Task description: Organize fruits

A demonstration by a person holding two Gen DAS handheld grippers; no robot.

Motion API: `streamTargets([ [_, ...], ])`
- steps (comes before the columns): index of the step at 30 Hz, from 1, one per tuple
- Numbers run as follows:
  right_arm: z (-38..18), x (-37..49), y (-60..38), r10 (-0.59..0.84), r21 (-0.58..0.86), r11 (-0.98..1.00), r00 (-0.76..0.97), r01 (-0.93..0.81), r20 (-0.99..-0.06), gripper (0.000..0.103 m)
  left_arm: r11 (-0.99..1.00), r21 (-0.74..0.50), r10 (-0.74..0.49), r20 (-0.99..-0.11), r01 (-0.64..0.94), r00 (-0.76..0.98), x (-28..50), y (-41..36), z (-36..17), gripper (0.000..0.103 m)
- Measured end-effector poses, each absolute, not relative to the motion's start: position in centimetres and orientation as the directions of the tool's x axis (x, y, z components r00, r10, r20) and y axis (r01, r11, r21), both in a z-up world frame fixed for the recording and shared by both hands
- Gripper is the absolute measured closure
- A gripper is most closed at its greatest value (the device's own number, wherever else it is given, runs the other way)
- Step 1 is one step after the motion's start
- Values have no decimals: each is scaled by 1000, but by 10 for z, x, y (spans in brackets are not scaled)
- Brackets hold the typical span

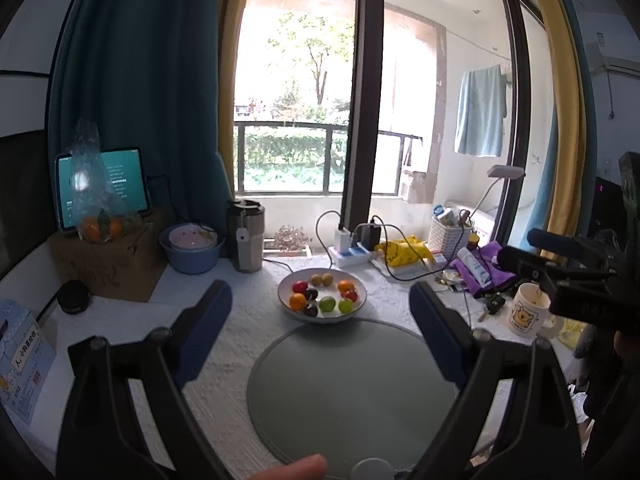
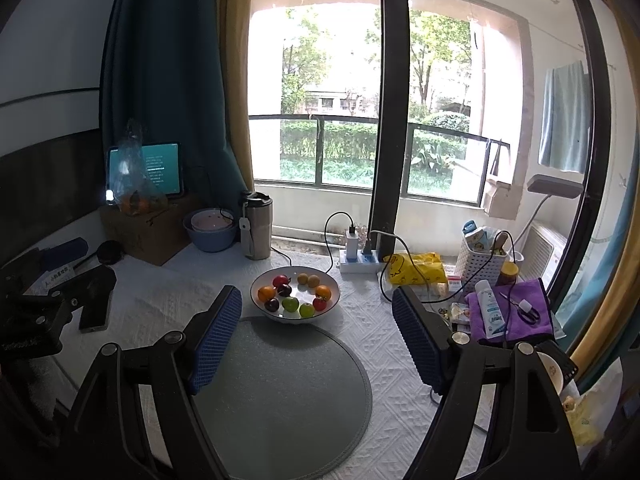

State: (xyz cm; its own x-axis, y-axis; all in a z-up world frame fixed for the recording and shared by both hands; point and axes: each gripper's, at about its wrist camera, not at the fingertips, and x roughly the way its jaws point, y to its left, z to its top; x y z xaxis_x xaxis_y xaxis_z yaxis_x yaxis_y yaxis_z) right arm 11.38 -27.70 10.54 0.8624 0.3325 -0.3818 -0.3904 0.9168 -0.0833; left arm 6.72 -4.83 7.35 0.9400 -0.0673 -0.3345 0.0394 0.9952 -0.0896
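A white bowl [image 1: 285, 282] holds several small fruits: oranges, green, red, dark and brown ones. It stands on the white tablecloth just behind a round grey mat [image 1: 352, 392]. The bowl also shows in the right wrist view [image 2: 256, 286], with the mat [image 2: 288, 396] in front of it. My left gripper [image 1: 320, 300] is open and empty, held above the mat short of the bowl. My right gripper [image 2: 318, 300] is open and empty, also above the mat, short of the bowl. The right gripper's body appears at the right of the left wrist view [image 1: 568, 276].
A cardboard box [image 1: 108, 264] with a tablet and a bag of oranges [image 1: 98, 228] stands at the back left, with a blue basin [image 1: 192, 248] and a steel tumbler [image 1: 246, 236] beside it. A power strip [image 1: 352, 254], white basket [image 1: 450, 234], purple cloth [image 1: 484, 268] and mug [image 1: 528, 312] crowd the right.
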Motion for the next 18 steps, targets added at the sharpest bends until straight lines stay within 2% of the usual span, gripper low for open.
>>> streamTargets([
  [18, 104, 118, -280, 323, -78, 922, 865, -379, -384, 23, 995, -92, -68, -337, 39, 939, 66, -46, 71, 12],
])
